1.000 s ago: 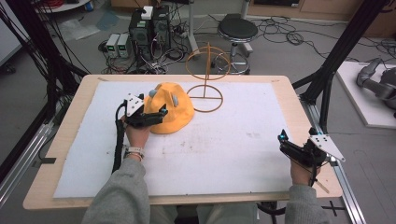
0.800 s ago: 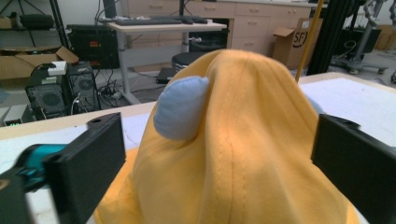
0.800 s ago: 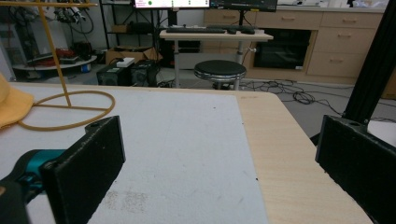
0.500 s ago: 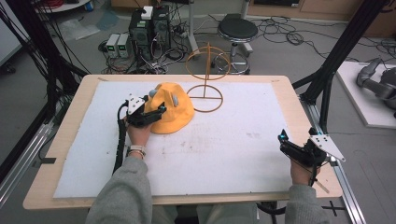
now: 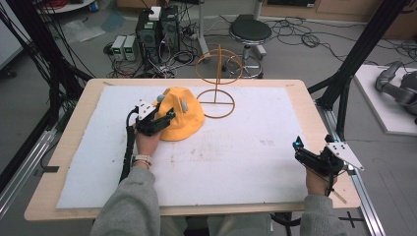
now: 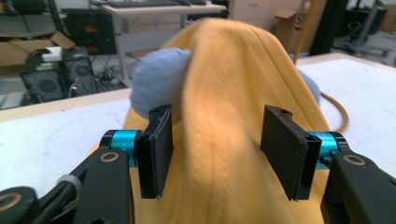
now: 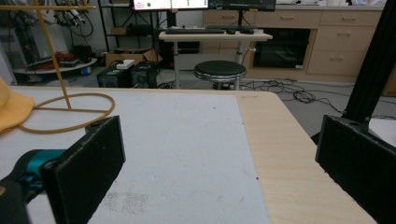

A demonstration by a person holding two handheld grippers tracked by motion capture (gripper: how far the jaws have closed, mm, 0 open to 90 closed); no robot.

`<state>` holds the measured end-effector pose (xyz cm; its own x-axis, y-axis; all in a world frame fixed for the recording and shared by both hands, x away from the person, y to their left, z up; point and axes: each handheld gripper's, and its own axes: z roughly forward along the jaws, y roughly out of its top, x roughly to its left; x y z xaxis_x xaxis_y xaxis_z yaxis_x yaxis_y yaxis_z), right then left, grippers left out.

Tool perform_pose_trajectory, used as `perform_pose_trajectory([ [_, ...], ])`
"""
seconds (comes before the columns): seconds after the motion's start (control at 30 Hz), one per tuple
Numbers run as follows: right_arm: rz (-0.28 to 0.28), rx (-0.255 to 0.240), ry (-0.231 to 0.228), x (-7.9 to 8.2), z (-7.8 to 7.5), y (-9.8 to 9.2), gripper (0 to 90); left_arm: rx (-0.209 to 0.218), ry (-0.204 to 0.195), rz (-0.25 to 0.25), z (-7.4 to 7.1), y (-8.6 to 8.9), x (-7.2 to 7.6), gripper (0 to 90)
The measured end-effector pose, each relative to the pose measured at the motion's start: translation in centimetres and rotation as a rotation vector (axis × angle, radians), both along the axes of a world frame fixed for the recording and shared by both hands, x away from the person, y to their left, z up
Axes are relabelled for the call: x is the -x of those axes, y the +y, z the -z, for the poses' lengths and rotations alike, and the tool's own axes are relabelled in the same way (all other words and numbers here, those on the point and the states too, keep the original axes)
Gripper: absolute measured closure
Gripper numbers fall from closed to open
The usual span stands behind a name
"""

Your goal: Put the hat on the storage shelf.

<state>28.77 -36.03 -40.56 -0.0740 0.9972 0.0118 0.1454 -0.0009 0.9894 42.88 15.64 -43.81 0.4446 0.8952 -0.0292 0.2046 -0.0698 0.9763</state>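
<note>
Table (image 5: 295, 93) came first in my look: a wooden top under a white mat (image 5: 255, 157), with the yellow hat (image 5: 184, 118) lying crown-up at its far left part, just beside the base ring of a wire stand (image 5: 216, 98). The stand's upper hoop stood empty, so I judged the job to be getting the hat onto that stand, and the step in hand to be taking a first grip of the fabric. My left gripper (image 5: 156, 120) sat against the hat's near side; in the left gripper view its jaws stood partly apart, straddling a raised ridge of yellow cloth (image 6: 233, 107) without yet pinching it, one pad (image 6: 156, 149) close to the fabric on its side and the other a little off it. To do this well, I reckoned, I needed to push in slightly so a full fold lay between the pads, then close firmly, since soft knit could slip out of a shallow bite. A grey-blue pompom (image 6: 161, 86) bulged just beyond one jaw, and I wanted to stay off it, lest it tear or let the hat swing. My right gripper (image 5: 314, 158) waited well apart at the table's near right corner, wide open and holding nothing, ready to steady the brim (image 7: 11, 114) later.
</note>
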Motion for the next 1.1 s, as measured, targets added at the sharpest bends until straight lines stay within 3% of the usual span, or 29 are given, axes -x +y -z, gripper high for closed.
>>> perform_pose_trajectory([
  [0.17, 0.007, 0.006, -0.005, 0.06, -0.03, -0.07, 0.9, -0.004, -0.015, -0.017, -0.08, 0.01, 0.0, 40.2],
  [0.37, 0.018, 0.001, -0.008, 0.07, -0.01, -0.09, 0.9, 0.042, 0.012, -0.029, -0.03, 0.31, -0.09, 34.7],
  [0.6, 0.032, 0.001, -0.024, 0.25, -0.1, -0.21, 0.9, 0.017, 0.015, -0.033, 0.06, 0.15, -0.09, 37.7],
  [0.77, 0.034, 0.0, -0.036, 0.34, -0.15, -0.19, 0.9, -0.005, 0.002, -0.035, -0.09, -0.01, 0.05, 48.0],
  [0.97, 0.034, 0.003, -0.034, 0.31, -0.13, -0.16, 0.9, 0.007, -0.005, -0.03, -0.12, 0.05, 0.06, 58.7],
  [1.03, 0.036, 0.004, -0.038, 0.3, -0.14, -0.18, 0.9, 0.019, -0.005, -0.03, -0.11, 0.16, 0.09, 64.0],
  [1.07, 0.038, 0.007, -0.036, 0.3, -0.14, -0.19, 0.9, 0.028, -0.002, -0.021, -0.08, 0.24, 0.1, 71.2],
  [1.1, 0.038, 0.007, -0.036, 0.3, -0.14, -0.19, 0.9, 0.032, 0.003, -0.021, -0.03, 0.29, 0.11, 71.2],
])
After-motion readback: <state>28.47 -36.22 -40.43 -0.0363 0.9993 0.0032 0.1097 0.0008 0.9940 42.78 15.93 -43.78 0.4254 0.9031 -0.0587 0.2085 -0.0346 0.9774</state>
